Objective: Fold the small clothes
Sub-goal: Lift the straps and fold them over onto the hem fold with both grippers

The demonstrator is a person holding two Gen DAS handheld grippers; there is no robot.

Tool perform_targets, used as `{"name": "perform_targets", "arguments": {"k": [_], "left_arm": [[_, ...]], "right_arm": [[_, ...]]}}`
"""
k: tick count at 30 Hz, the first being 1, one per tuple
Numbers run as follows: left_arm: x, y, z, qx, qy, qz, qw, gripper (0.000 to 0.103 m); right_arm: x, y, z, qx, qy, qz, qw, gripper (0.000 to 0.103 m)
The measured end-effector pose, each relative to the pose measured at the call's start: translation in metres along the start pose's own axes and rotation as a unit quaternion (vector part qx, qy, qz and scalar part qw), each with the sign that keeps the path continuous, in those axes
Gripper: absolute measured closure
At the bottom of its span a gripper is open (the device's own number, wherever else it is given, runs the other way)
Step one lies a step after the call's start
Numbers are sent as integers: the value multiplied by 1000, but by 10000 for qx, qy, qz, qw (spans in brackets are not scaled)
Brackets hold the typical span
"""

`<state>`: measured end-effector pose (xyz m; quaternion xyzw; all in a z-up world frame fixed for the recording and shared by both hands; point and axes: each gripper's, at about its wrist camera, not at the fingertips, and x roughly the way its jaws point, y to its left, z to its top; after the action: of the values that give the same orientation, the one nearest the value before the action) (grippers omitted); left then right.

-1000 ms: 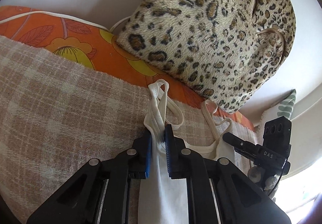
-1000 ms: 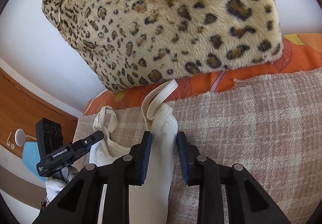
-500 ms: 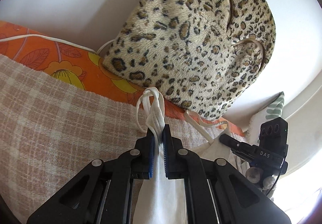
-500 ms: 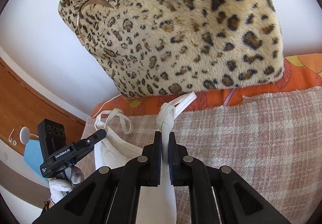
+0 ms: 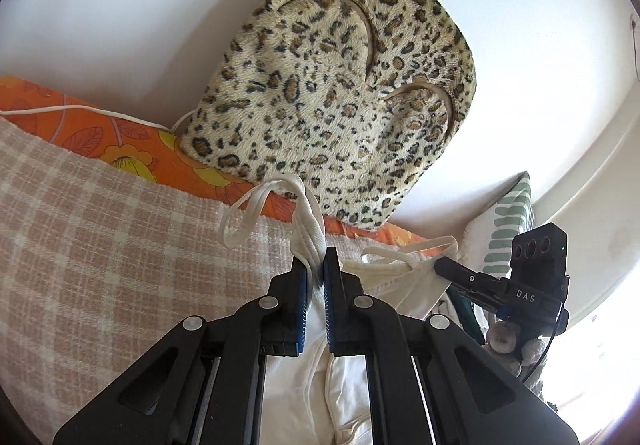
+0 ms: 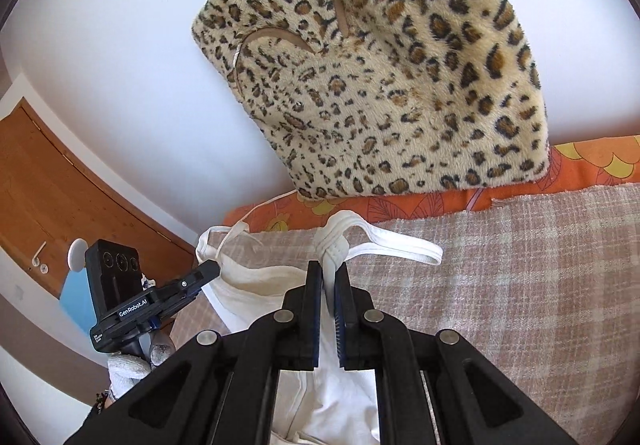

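A small white strappy top [image 5: 308,385] hangs between both grippers above a pink-and-cream checked blanket [image 5: 100,257]. My left gripper [image 5: 316,265] is shut on one bunched shoulder of the top, its strap loop [image 5: 256,209] sticking out past the tips. My right gripper [image 6: 329,271] is shut on the other bunched shoulder [image 6: 334,245], with a strap [image 6: 400,247] trailing right. In the left wrist view the right gripper [image 5: 444,267] shows at the right, pinching the cloth. In the right wrist view the left gripper [image 6: 212,269] does the same at the left. The top's lower part is hidden under the jaws.
A leopard-print cushion [image 5: 344,105] leans on the white wall behind an orange flowered sheet [image 5: 132,141]. A white cable [image 5: 80,109] runs along the sheet. A green-striped pillow [image 5: 508,225] sits far right. A wooden door [image 6: 60,189] stands at the left, and a gloved hand [image 6: 128,369] holds the left gripper.
The right gripper closed on the top's shoulder. Both grippers rose and lifted the top off the blanket; the cushion and wall now sit lower in both views.
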<state>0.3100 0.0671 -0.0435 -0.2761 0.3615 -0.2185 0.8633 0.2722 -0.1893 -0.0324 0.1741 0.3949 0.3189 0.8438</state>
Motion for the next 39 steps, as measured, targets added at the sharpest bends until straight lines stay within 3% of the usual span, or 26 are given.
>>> {"name": "perform_targets", "arguments": {"k": [9,18,26,30,33,36,38,39], "left_arm": [[-50,-29,-39,94,-45,-5,9999,97],[-88,-39,-98,223,36,87,9997,97],[-98,-29,-149,261,289,257,9989,97],[-98,-23,-169,210,506,256,9982,97],[-102,-18,-180,271,607,372,9971,91],[-107,-17,-186,416,808,552,9943,88],[-114,-18,-189,551,928,725,9915,88],[-120,-19,-190,622,953,761,9906,87]], "right_arm": [[-45,43,-48,-203,13,-42,9998,100],[-78,63,-115,-440,152,-136,9988,100],[-75,68,-183,-569,519,-350,9964,100],[-72,65,-200,-677,586,-519,9946,100],[-73,63,-207,-726,640,-585,9936,99],[-74,64,-217,-890,868,-662,9900,94],[-80,65,-226,-1099,968,-943,9847,88],[-84,64,-230,-1130,1027,-1044,9827,76]]}}
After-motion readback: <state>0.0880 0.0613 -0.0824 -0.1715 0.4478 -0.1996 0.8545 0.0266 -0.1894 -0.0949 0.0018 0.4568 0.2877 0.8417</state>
